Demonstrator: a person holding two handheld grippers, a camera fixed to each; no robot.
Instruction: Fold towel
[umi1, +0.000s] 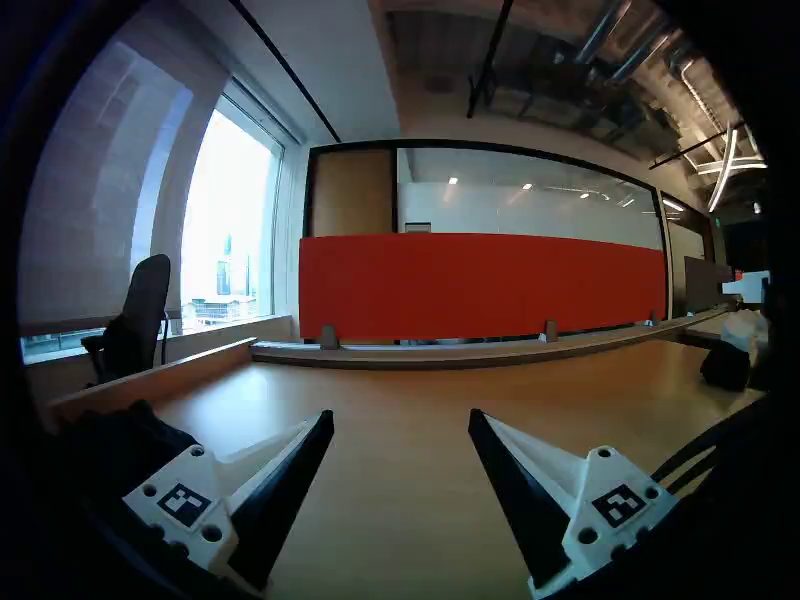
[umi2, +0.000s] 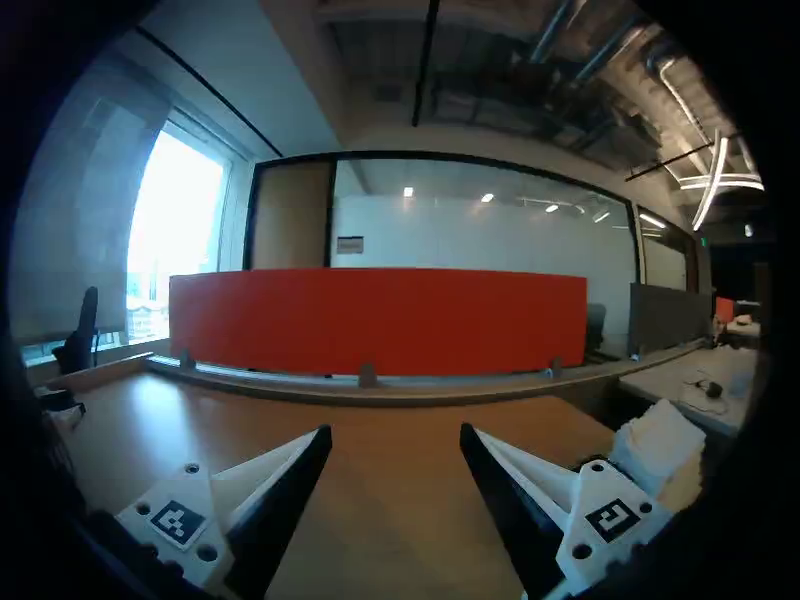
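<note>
— Wooden surface (umi1: 400, 470), wide and bare ahead of both hands. So where's the towel?
— Off to the right, I'd say. A stack of white cloth (umi2: 660, 440), folded by the look of it, sits near the surface's right edge. I can't tell whether it is one towel or several.
— And the claws?
— The right claw (umi2: 395, 432) is spread wide with nothing in it, and the stack is just past its outer side. The left claw (umi1: 400, 415) is the same: parted, empty, low over the wood.
— First move, then?
— Probably take the top piece. Pinch a corner rather than the middle so a single layer lifts, then lay it flat on the bare wood in the centre before any fold.
— Room enough?
— Plenty in front. The red divider (umi1: 480, 285) closes off the far edge, with a ledge (umi1: 450, 352) along its foot. On the left a wooden lip (umi1: 150, 378) runs toward the window (umi1: 225, 235) and a dark chair (umi1: 135, 320). A black object (umi1: 725, 365) lies near the right edge, and a wide swing there could knock it.
</note>
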